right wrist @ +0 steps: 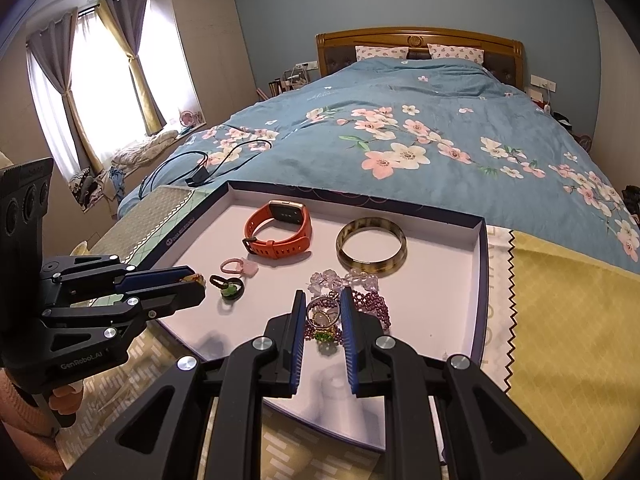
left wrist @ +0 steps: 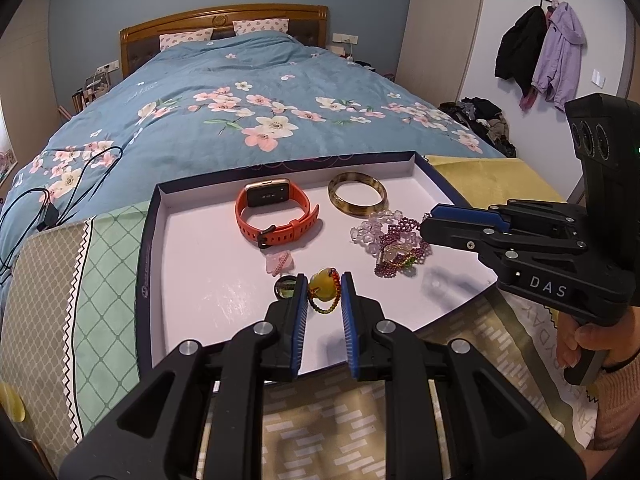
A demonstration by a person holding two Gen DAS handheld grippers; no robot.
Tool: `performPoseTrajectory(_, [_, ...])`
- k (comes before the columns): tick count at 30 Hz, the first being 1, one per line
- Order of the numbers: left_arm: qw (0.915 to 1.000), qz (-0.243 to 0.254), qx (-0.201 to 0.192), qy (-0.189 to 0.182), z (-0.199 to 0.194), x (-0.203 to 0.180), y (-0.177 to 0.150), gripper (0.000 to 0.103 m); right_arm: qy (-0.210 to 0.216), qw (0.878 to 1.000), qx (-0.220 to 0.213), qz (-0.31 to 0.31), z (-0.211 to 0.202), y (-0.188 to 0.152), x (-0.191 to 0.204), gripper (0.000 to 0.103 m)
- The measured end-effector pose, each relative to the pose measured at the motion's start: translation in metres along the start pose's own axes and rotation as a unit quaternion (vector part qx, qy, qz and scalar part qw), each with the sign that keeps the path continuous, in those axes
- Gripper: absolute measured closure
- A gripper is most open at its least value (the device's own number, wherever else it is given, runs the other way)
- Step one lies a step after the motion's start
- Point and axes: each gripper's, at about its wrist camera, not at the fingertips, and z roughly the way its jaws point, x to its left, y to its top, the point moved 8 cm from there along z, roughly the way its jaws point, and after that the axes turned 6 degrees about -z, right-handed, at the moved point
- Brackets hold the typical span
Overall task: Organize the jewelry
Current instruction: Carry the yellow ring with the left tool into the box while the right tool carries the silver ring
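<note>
Bedroom w/ floral bed; tray holds jewelry. Left hand-held gripper nearly closed, pinching yellow bead pendant. Right hand-held gripper nearly closed round locket, prob. gripped, atop purple beads.

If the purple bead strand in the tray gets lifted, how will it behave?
The purple bead strand lies in loose loops, so it will probably droop. It lies tangled against the clear crystal bracelet, which may drag along. The round beads look likely to slip.

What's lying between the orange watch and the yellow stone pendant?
A small pink ring lies between the orange watch and the yellow stone pendant, clearest in the left wrist view.
</note>
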Motion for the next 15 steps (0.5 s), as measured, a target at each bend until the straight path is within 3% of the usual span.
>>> performPoseTrajectory(15, [0.9998,-0.011,0.015,0.012,0.018,0.006,-0.004,0.086,-0.003,1.0,0.018,0.007,0.016,-0.003,-0.006,0.087])
